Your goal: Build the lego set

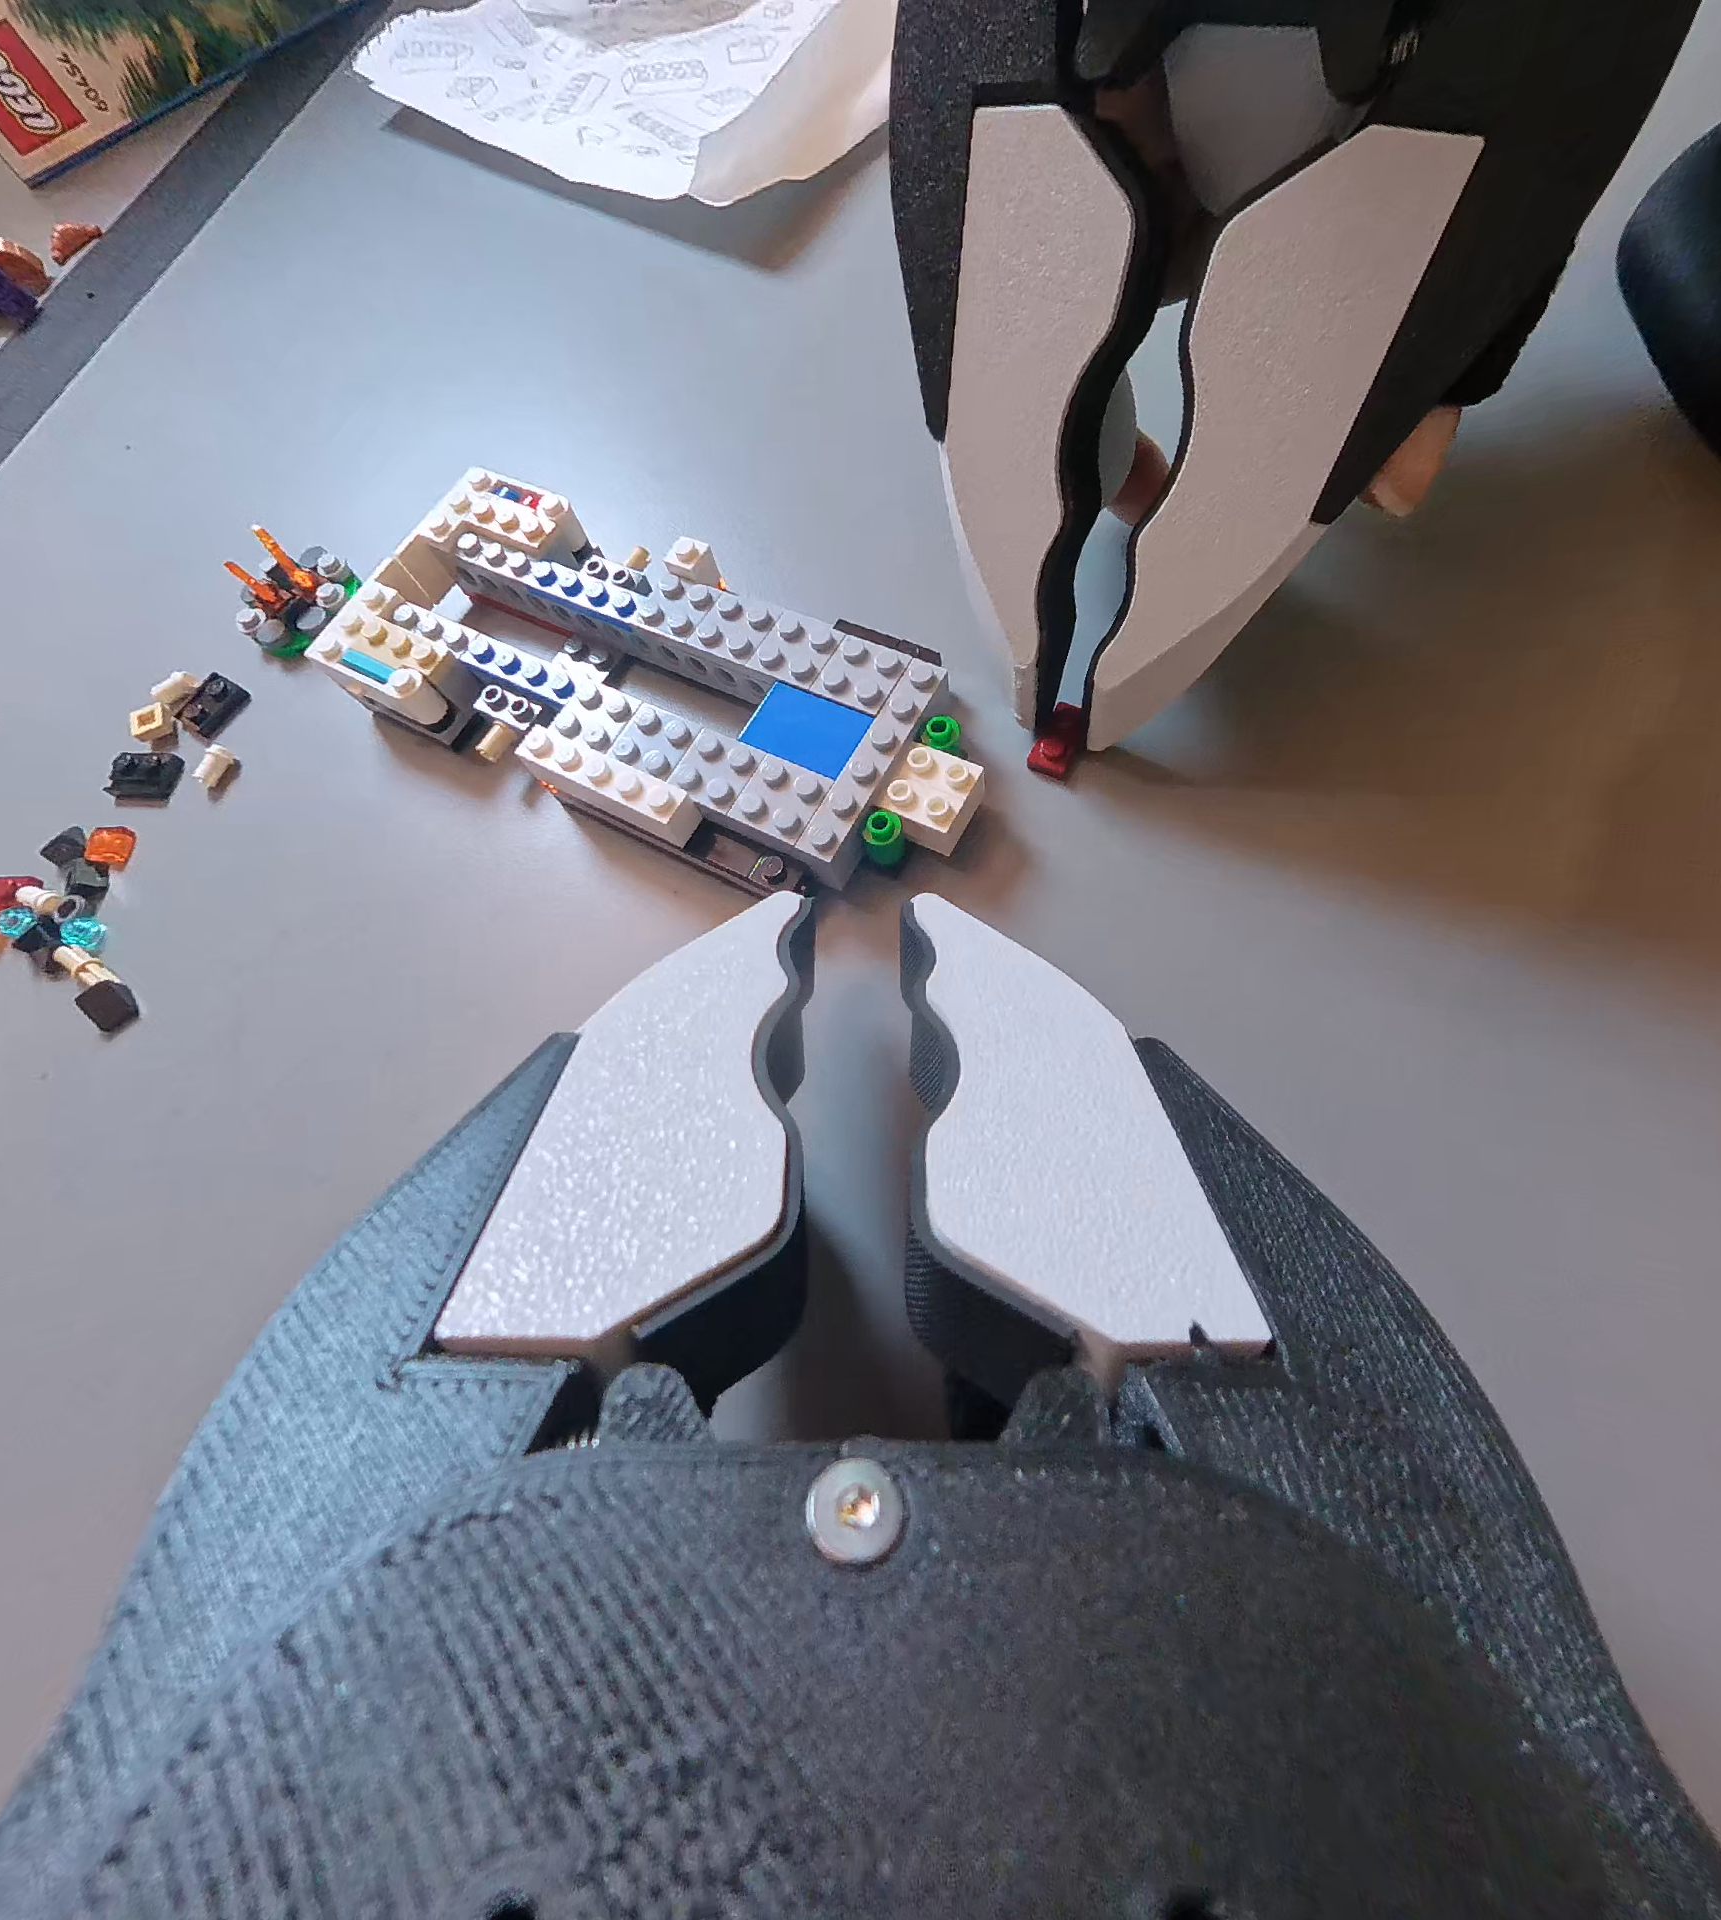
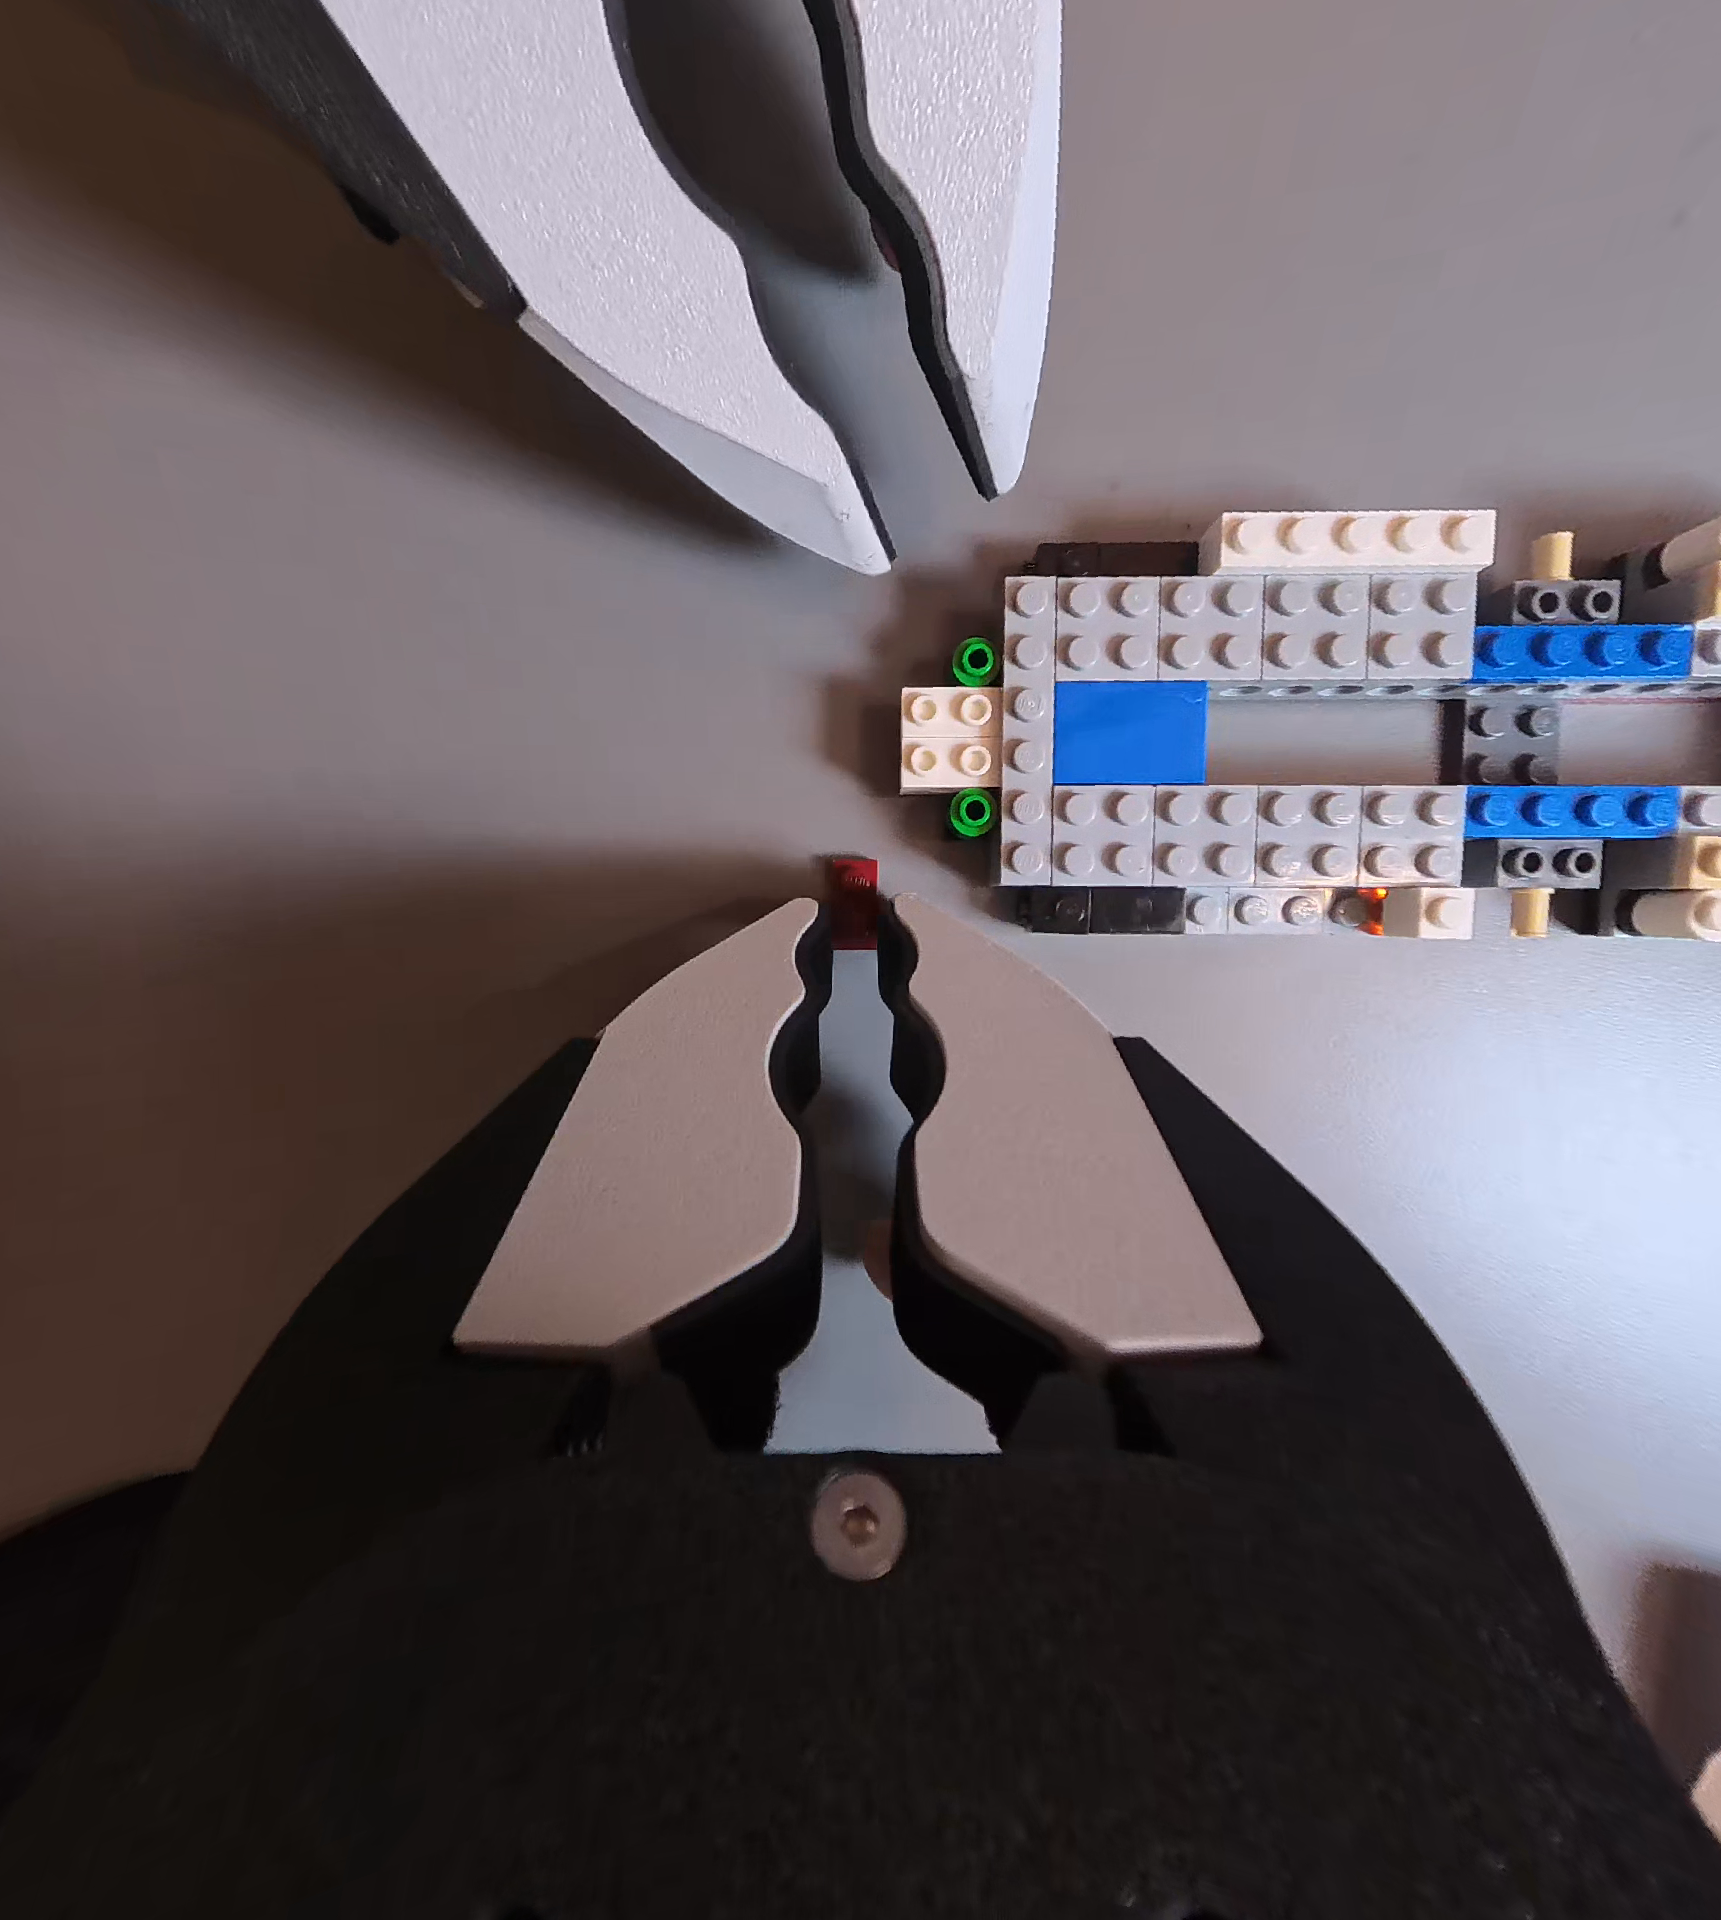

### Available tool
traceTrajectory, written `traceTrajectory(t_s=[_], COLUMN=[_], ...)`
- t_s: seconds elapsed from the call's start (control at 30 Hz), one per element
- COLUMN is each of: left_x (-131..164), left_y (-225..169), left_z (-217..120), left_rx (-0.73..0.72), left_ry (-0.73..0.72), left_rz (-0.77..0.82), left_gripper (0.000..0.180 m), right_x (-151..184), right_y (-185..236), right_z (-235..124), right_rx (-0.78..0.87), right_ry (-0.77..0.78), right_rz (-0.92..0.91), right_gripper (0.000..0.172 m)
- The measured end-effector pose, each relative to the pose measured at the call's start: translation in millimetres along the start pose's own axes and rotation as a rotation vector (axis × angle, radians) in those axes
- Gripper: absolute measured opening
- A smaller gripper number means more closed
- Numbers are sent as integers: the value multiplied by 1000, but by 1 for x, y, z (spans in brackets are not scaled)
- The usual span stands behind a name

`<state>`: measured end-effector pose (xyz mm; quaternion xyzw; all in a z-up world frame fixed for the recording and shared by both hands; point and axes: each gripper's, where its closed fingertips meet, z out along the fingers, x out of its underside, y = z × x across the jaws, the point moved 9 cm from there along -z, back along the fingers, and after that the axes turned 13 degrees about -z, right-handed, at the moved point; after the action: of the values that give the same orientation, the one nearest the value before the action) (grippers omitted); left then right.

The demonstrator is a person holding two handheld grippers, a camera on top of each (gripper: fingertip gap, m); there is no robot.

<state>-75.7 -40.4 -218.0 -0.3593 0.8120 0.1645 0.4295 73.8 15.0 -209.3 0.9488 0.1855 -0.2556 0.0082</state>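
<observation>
Red small brick piece (image 2: 853, 906) sits pinched between the right gripper (image 2: 855, 914) fingertips on the grey table (image 1: 1355, 1039). The left gripper (image 1: 854, 914), parted and bare, hovers just before the brick model (image 1: 731, 727).

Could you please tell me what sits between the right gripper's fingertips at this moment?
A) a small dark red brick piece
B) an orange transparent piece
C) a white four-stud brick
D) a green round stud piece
A: a small dark red brick piece lies on the grey table between the right gripper's fingertips, just off the end of the grey brick model; the green studs sit attached to that model.
</observation>
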Motion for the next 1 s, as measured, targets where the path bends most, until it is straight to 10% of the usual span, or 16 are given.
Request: traceTrajectory(t_s=[1.0], left_x=[1], left_y=[3], left_z=[-6], left_rx=[0], left_ry=[-18], left_rz=[-8], left_gripper=[0], right_x=[-24], right_y=[-20], right_z=[-3], right_rx=[86], right_ry=[-67], right_rz=[-57], right_gripper=[8])
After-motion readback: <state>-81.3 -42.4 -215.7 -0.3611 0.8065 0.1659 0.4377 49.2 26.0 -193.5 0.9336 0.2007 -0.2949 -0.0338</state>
